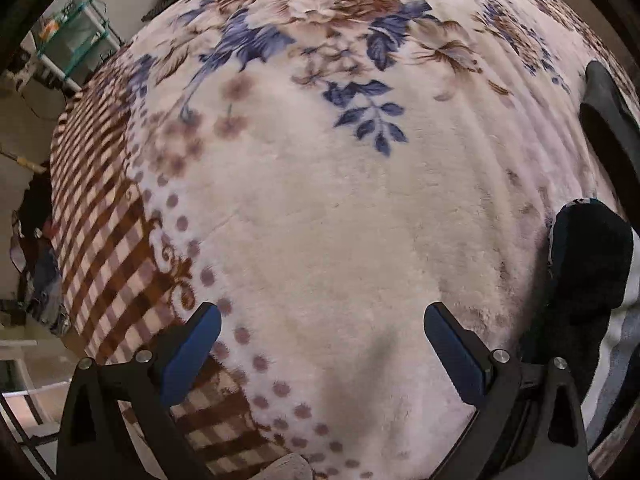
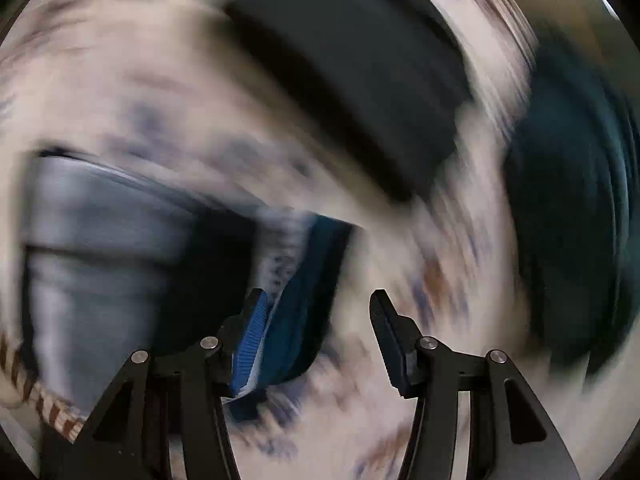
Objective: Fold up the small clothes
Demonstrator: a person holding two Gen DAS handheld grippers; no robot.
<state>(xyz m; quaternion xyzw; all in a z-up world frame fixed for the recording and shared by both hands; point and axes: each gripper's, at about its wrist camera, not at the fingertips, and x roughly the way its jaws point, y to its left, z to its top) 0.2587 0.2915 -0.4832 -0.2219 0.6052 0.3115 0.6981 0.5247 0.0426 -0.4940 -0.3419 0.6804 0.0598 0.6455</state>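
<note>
L tongs [image 1: 322,344] hang over a floral fleece blanket [image 1: 320,220], pointing down at it, jaws wide apart w/ nothing between them; blue pads face inward, only bare cream pile below. Blanket has blue & brown flower print toward top of L view, a dotted line curving down the L side, and a brown-white checked border [image 1: 104,248] beyond that. At R edge of L view a dark folded garment [image 1: 588,264] lies on the blanket, well clear of the L tongs; above it a second dark piece [image 1: 608,120], partly cut off by the frame. Far L, past blanket edge, a green-framed rack [image 1: 76,36] and some clutter, too small to tell. R wrist view is heavily motion-blurred. R tongs [image 2: 318,338] stand apart, no grip: a teal-blue cloth [image 2: 312,300] sits just beside the L pad, partly in the gap, but the R pad is clear of it. Also in R view: a black folded item [image 2: 360,80] up top, a grey-blue garment [image 2: 100,240] at L, another dark teal piece [image 2: 572,220] at R, all lying on the same blanket; blur hides details.
</note>
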